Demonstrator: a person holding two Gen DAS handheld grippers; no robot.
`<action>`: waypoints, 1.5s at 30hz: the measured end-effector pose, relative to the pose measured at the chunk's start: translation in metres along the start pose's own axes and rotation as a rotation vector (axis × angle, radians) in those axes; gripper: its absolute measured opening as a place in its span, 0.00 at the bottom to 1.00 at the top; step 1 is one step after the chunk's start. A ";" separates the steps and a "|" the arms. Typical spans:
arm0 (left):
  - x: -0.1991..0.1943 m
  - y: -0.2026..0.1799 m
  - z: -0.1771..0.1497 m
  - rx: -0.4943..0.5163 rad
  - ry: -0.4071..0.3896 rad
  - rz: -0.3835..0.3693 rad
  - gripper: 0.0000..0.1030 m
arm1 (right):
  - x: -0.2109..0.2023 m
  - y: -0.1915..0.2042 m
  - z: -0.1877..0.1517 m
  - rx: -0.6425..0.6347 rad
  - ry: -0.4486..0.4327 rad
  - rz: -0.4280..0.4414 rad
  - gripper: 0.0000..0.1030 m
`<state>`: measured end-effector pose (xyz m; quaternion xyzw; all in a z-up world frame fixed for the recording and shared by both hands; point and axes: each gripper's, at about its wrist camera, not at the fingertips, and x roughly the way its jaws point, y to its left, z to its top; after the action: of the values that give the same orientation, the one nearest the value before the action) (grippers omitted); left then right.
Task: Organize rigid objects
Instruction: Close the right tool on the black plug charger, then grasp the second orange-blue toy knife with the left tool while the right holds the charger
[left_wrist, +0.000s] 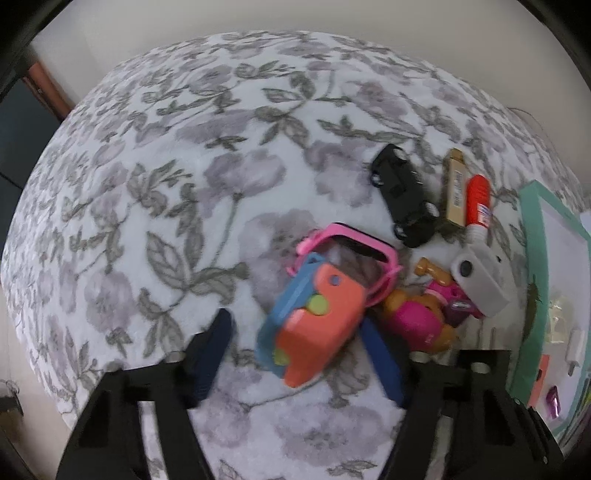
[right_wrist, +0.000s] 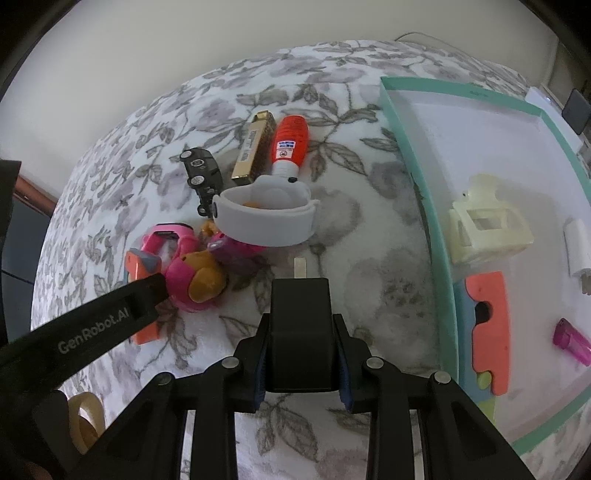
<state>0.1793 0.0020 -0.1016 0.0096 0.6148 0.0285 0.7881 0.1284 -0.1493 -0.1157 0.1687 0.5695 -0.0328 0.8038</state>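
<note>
The right gripper (right_wrist: 301, 373) has its fingers (right_wrist: 341, 373) squeezed tight on a black plug block (right_wrist: 300, 325). It hangs over the flowery bed (right_wrist: 369, 229), just beside the green tray (right_wrist: 413, 155). The block looks hard, light and smooth, with flat sides, so the fingers sit well on it. Its metal prong (right_wrist: 300, 266) sticks out in front and should not get bumped.

The left gripper (left_wrist: 295, 354) is about half open. An orange and blue toy (left_wrist: 314, 317) lies between its fingers (left_wrist: 380, 358). The picture is blurry, so I cannot tell if the fingers press on it yet; they look a little apart from it. The toy lies on the bed, leaning on a pink watch (left_wrist: 351, 254). It looks like stiff plastic, chunky and not heavy. Its long flat sides are the best place to pinch. Its round bumps may be slippery.

Close by are a pink dog toy (left_wrist: 413, 321), a grey band (left_wrist: 480, 284), a black toy car (left_wrist: 402, 195), a gold box (left_wrist: 455, 188) and a red glue stick (left_wrist: 478, 203). These all look hard too, though the band may bend.

Inside the tray I see a cream hair clip (right_wrist: 487, 229), an orange puzzle piece (right_wrist: 491, 328) and a purple lighter (right_wrist: 572, 341).
</note>
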 end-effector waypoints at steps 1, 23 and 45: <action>0.000 -0.003 0.000 0.006 0.003 -0.007 0.54 | 0.000 0.000 0.000 -0.001 0.000 -0.001 0.30; -0.003 -0.001 -0.004 0.006 -0.006 0.074 0.41 | 0.001 0.010 -0.003 -0.077 -0.010 -0.063 0.30; -0.030 0.024 0.006 -0.107 -0.051 -0.046 0.27 | -0.007 -0.006 -0.002 0.009 -0.008 0.012 0.30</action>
<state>0.1768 0.0248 -0.0703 -0.0462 0.5922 0.0430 0.8033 0.1234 -0.1550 -0.1113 0.1757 0.5653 -0.0315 0.8054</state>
